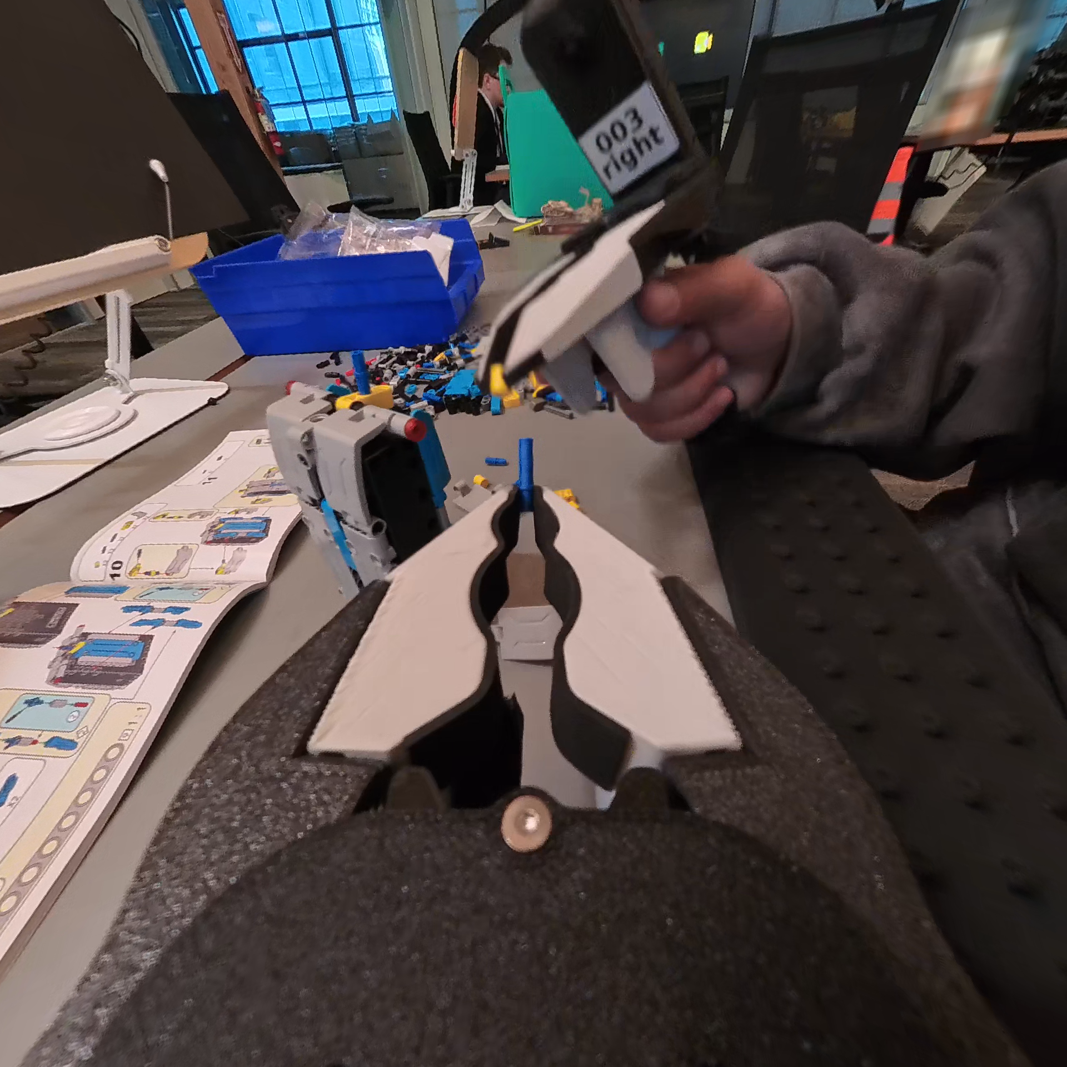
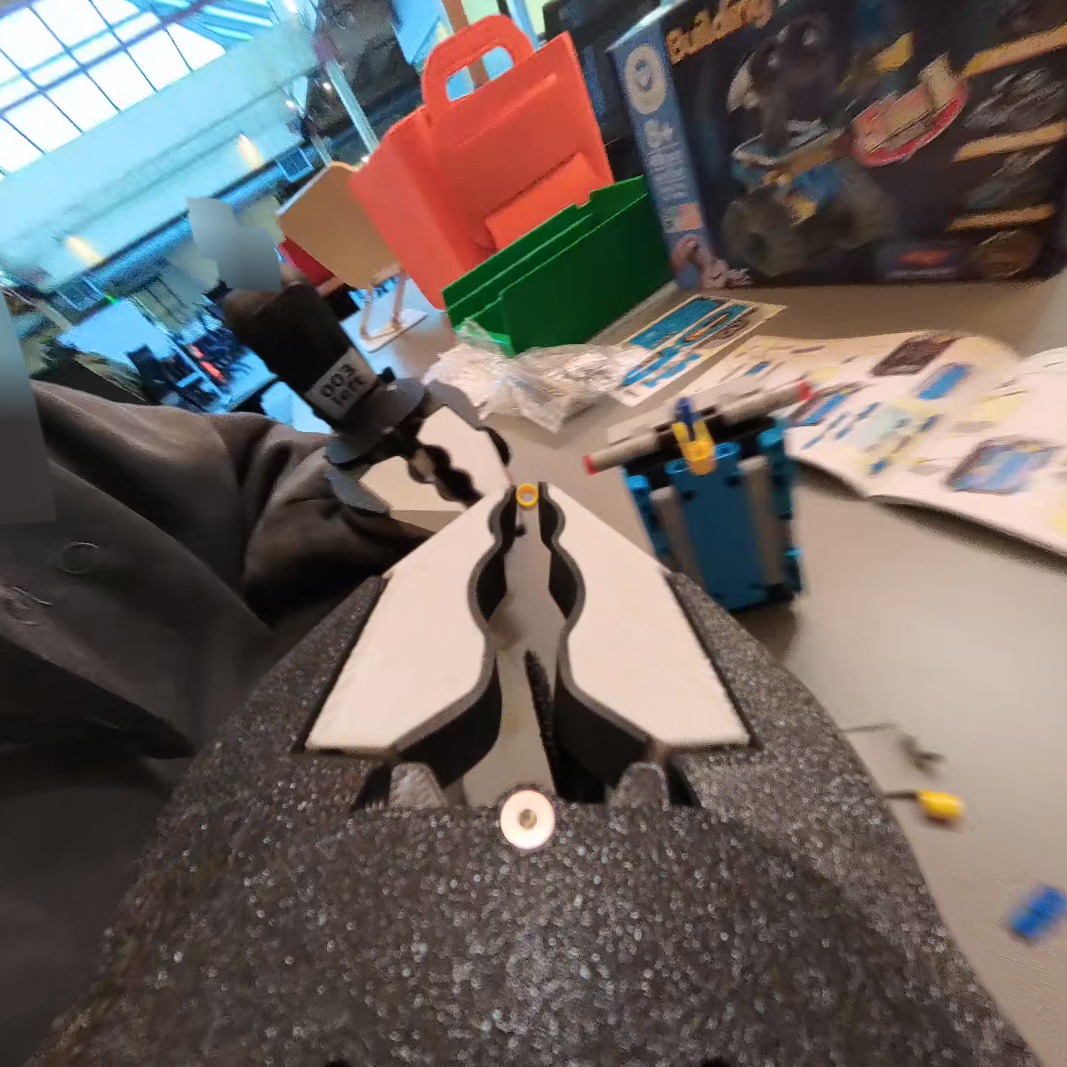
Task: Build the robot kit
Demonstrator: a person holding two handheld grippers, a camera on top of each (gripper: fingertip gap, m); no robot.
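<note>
A: Grey table (image 1: 606, 462) under you in the left wrist view, booklet (image 1: 144, 577) open at your left, blue bin (image 1: 346, 294) behind a heap of loose pieces (image 1: 450, 381). Your left gripper (image 1: 524, 501) is pinched on a blue pin (image 1: 525, 462) that stands up from its tips.

B: And the half-built model (image 1: 358, 485)?

A: Just left of those tips, apart from them. Your right gripper (image 1: 497, 378) hangs above the heap, nipping a small yellow piece (image 1: 496, 376).

B: Right wrist view?

A: Same yellow ring (image 2: 526, 495) sits between nearly closed tips of your right gripper (image 2: 526, 502). The model (image 2: 716, 508) stands to the right, untouched. Neither part is joined yet, I'd judge.
</note>
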